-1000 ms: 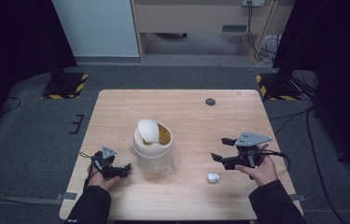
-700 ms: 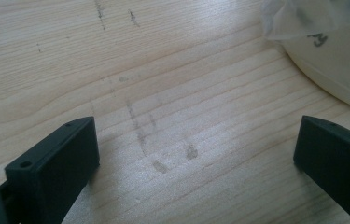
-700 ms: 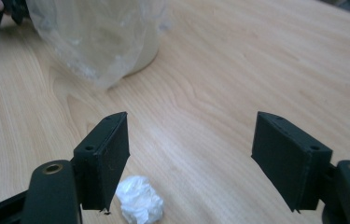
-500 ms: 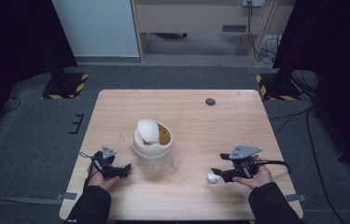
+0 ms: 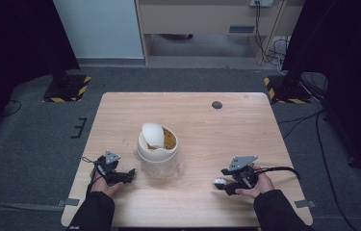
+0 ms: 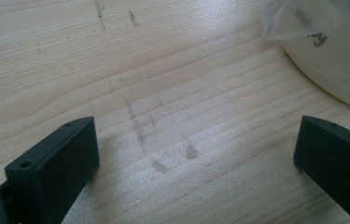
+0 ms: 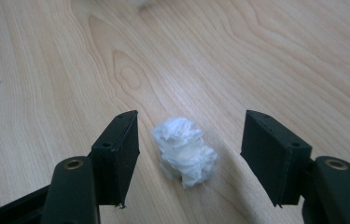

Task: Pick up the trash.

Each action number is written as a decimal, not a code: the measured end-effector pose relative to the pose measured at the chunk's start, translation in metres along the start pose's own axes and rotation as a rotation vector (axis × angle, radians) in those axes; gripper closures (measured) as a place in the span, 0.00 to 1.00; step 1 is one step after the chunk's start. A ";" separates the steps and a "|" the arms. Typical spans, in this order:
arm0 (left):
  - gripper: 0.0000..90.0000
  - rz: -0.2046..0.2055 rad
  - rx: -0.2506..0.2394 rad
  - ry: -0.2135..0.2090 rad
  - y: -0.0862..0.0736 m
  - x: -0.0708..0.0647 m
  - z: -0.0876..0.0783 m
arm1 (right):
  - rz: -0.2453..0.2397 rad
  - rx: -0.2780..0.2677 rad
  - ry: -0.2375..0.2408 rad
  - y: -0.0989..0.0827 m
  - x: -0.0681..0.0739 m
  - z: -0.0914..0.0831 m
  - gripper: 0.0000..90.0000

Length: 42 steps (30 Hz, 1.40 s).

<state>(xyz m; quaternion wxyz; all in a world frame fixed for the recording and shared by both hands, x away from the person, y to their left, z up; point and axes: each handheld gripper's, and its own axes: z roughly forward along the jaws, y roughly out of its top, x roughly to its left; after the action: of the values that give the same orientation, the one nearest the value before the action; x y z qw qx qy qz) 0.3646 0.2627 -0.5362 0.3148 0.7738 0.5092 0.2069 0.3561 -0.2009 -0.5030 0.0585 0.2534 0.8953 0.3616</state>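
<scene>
On the left edge of the table [image 5: 120, 110], the left gripper [image 5: 129, 174] rested on the wood with its jaws spread wide and nothing between them; just bare wood grain in the left gripper view. Just to its right sat the small bin [image 5: 157, 149], cream-coloured, swing lid tipped, a clear bag hanging round its base and showing at the corner of that view [image 6: 331, 51]. Further right, well apart from the bin, the crumpled tissue [image 7: 184, 150] lay on the wood near the front edge. The right gripper [image 7: 189, 154] straddled it: jaws had just been closing, now about half open, tissue between them but the pads not yet touching it.

Judgement on the grab: tissue sat a bit nearer the left-hand pad in the right gripper view, so centre it first or it gets pushed sideways. Keep the fingertips right down at the wood so the pads catch the bulk of the wad, not just a loose fold. Close gently till it compresses, then lift straight up before heading to the bin.
</scene>
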 end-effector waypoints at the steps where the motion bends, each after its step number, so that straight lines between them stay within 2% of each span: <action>1: 0.00 0.000 0.000 0.000 0.000 0.000 0.000 | -0.007 0.009 0.001 0.000 0.000 0.000 0.43; 5: 0.00 0.000 0.000 0.000 0.000 0.000 0.000 | -0.007 0.031 0.001 -0.001 0.000 0.001 0.44; 11: 0.00 0.000 0.000 0.000 0.000 0.000 0.000 | -0.009 0.058 0.005 -0.001 0.000 0.003 0.53; 14: 0.00 0.000 0.000 0.000 0.000 0.000 0.000 | -0.011 0.065 0.007 -0.001 0.001 0.004 0.54; 25: 0.00 0.000 0.000 0.000 0.000 0.000 0.000 | -0.048 0.130 -0.002 0.000 0.001 0.012 0.64; 36: 0.00 0.000 0.000 0.000 0.000 0.000 0.000 | -0.030 0.134 0.010 0.002 0.000 0.010 0.72; 42: 0.00 0.000 0.000 0.000 0.000 0.000 0.000 | -0.002 0.104 0.014 0.004 -0.001 0.005 0.73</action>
<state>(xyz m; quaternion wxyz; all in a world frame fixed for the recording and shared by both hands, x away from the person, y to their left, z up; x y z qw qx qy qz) 0.3646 0.2627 -0.5362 0.3149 0.7737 0.5093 0.2069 0.3604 -0.1959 -0.5040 0.0395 0.2526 0.9136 0.3162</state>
